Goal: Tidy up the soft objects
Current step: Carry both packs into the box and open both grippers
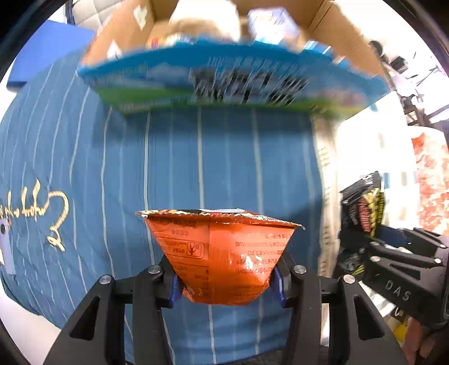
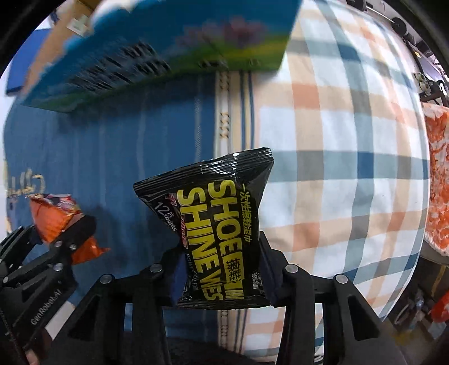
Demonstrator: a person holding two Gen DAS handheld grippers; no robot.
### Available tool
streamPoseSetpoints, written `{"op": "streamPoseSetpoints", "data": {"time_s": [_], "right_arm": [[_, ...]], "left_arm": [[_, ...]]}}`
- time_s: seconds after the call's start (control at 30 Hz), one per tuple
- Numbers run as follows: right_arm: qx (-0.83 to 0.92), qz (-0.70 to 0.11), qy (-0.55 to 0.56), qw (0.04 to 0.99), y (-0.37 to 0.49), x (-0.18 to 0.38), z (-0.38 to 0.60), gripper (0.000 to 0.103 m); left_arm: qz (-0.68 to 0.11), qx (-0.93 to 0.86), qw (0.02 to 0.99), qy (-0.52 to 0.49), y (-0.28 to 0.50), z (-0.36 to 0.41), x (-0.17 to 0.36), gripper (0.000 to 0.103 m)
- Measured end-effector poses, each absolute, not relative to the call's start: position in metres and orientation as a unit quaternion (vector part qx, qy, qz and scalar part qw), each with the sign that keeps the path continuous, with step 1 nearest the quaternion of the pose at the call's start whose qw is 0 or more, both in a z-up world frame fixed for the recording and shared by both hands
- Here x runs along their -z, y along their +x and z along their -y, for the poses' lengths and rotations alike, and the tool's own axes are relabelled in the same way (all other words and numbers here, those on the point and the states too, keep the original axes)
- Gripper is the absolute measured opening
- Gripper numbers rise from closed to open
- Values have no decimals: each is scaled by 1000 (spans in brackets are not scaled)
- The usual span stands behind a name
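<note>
Left wrist view: orange packet (image 1: 224,255) is clamped by left tongs (image 1: 224,283).
Right tongs (image 2: 221,269): black wipes pack (image 2: 216,233) is gripped.
Progress: both are carried; cardboard box (image 1: 336,25) judged the destination, nothing yet dropped.

- Black packet (image 2: 221,233): "SHOE SHINE", "12 counts".
- Right gripper (image 1: 398,292) body: "DAS".
- Left gripper (image 2: 45,306) body: "GenRobot.AI".
- Orange packet (image 1: 224,258): print illegible.
</note>
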State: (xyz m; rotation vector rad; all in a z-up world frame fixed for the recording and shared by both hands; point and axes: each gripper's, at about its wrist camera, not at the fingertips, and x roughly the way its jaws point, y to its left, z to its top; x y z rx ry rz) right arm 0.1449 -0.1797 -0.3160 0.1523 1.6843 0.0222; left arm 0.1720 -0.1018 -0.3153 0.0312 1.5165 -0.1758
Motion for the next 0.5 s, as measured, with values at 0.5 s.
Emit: {"op": "streamPoseSetpoints", "data": {"time_s": [0.5], "right_arm": [[-58,-653,117,746,236,135,239,46]], "left_arm": [[-610,129,781,-42,267,70,190,46]]}}
